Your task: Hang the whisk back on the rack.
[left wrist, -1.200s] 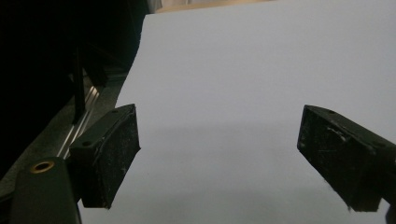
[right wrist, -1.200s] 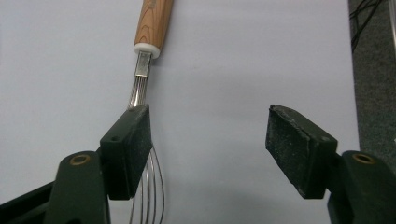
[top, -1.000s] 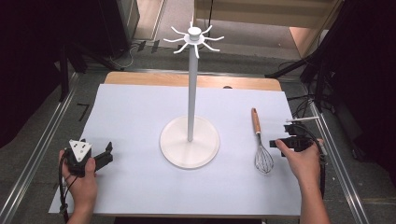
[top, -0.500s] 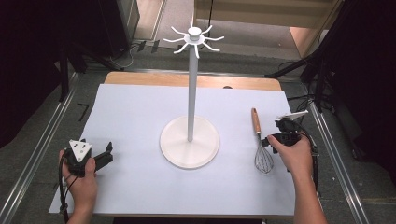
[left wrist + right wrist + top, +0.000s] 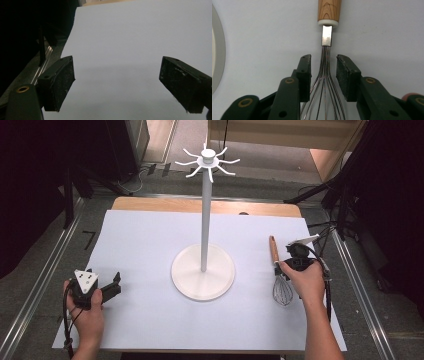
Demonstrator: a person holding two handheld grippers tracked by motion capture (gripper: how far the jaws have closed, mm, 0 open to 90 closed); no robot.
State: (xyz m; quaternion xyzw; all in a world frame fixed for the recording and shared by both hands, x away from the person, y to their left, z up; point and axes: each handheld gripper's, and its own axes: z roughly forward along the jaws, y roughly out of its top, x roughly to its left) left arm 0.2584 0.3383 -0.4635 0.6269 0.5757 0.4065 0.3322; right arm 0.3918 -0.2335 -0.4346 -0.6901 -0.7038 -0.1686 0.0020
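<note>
The whisk [image 5: 278,272] lies flat on the counter [image 5: 140,320] at right centre of the high view, wooden handle toward the top, wire head toward the bottom, well apart from the stand [image 5: 203,270] at centre. It is judged light; the handle is stiff, while the wires are springy and smooth and likely to flex or slip if squeezed. The neck, where the wires bunch below the metal ferrule, is the firmer spot to be gripped.

In the right gripper view the right gripper [image 5: 323,75] is seen low over the whisk [image 5: 325,62], fingers [image 5: 304,75] narrow and straddling the wire neck, not yet closed on it. At lower left of the high view the left gripper [image 5: 116,285] is rested on the counter, fingers [image 5: 60,82] wide and empty.
</note>
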